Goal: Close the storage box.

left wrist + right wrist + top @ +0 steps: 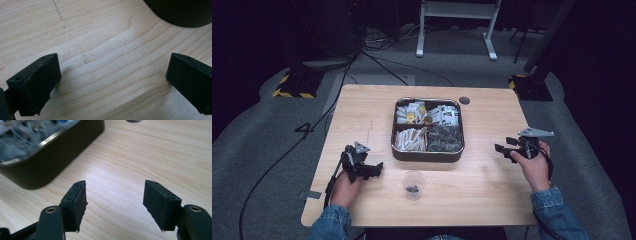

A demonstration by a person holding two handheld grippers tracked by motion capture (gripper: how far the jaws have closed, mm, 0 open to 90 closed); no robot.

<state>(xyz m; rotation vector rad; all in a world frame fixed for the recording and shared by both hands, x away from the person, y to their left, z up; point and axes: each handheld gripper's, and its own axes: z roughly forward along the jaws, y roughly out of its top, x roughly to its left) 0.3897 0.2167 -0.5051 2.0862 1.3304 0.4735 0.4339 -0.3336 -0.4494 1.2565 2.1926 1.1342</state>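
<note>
A clear plastic cup (413, 184) stands upright on the wooden table (362, 110), near the person's edge and just in front of the tin. It has a small dark heap at its bottom; what that is cannot be told.

The square dark tin (428, 155) sits at the middle of the table and is split into 4 compartments: pale packets fill the 2 far ones and the near left one, dark packets the near right one.

The left gripper (374, 168) rests low on the table left of the cup, its jaws spread wide with bare wood between them. The right gripper (503, 149) is held at the right, well apart from the cup, pointing toward the tin; its jaws are parted and hold nothing.
</note>
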